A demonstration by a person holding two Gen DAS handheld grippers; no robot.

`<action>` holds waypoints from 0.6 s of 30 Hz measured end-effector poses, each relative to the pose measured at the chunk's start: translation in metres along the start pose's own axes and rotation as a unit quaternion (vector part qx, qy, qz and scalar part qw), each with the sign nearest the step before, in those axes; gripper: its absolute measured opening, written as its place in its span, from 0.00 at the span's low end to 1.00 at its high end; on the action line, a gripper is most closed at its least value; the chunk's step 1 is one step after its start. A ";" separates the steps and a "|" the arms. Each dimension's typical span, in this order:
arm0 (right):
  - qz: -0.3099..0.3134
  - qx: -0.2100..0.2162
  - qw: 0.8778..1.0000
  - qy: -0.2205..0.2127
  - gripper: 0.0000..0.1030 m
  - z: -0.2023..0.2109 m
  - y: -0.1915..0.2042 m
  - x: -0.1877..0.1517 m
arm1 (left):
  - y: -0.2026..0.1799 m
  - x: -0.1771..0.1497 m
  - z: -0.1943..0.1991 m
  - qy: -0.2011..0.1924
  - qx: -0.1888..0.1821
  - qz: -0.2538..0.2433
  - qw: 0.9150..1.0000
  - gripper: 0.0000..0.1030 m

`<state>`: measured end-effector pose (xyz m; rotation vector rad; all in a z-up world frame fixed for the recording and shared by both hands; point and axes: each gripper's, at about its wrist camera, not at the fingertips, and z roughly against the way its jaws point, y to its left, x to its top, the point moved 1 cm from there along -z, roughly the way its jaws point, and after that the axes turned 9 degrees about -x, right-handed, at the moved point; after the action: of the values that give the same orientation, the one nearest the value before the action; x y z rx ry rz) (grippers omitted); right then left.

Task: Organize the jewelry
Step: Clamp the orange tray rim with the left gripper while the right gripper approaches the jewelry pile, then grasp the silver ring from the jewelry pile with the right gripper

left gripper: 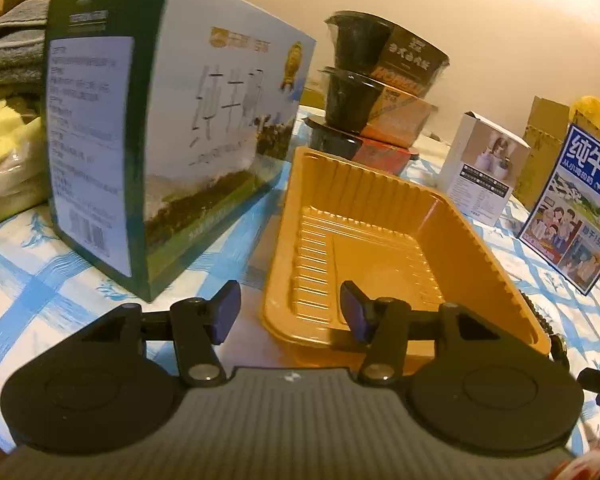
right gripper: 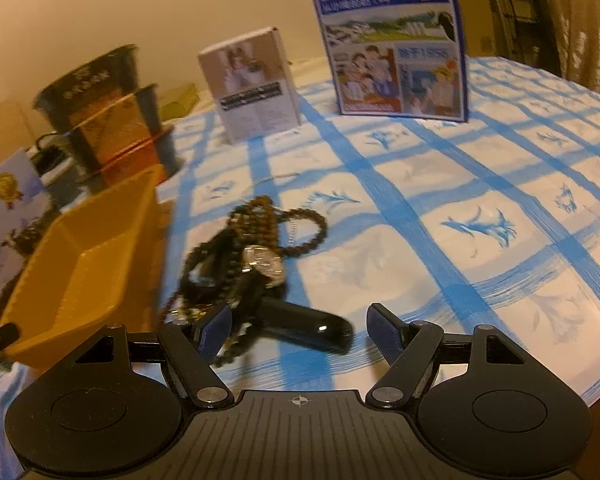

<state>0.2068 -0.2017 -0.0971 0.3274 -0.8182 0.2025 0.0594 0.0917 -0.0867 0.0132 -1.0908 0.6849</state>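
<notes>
- Because the jewelry (right gripper: 252,256) lies as one knotted heap of dark bead strands with a small silver piece on top, lifting any single strand would probably drag the rest along, and part of the heap could drop off short of the tray.
- The heap rests on the blue-checked cloth (right gripper: 440,216) over the surface, just beside the yellow tray (right gripper: 84,256) and draped over a glossy black object (right gripper: 300,324); that object may come up with the beads if the grip is taken low.
- The yellow tray (left gripper: 380,232) is empty, light-looking plastic; a nudge on its rim could slide or tip it.
- Right gripper (right gripper: 298,330): its fingers stand wide apart and clamp nothing. The left finger (right gripper: 214,330) sits at the near edge of the beads; whether it touches them cannot be told.
- Left gripper (left gripper: 288,312): its fingers are partly apart and hold nothing, straddling the tray's near left corner, one outside the rim, one over the inside.
- A milk carton (left gripper: 160,128) stands close left of the tray, leaving little room there.
</notes>
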 end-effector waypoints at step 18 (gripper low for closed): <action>0.118 0.083 0.989 0.037 0.37 -0.008 0.062 -0.022 | 0.001 0.029 -0.026 0.026 -0.019 -0.122 0.992 0.13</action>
<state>0.1787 -0.1421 -0.1054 0.3763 -0.7677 0.5027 0.0881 0.1154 -0.0755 0.0940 -1.0319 0.4417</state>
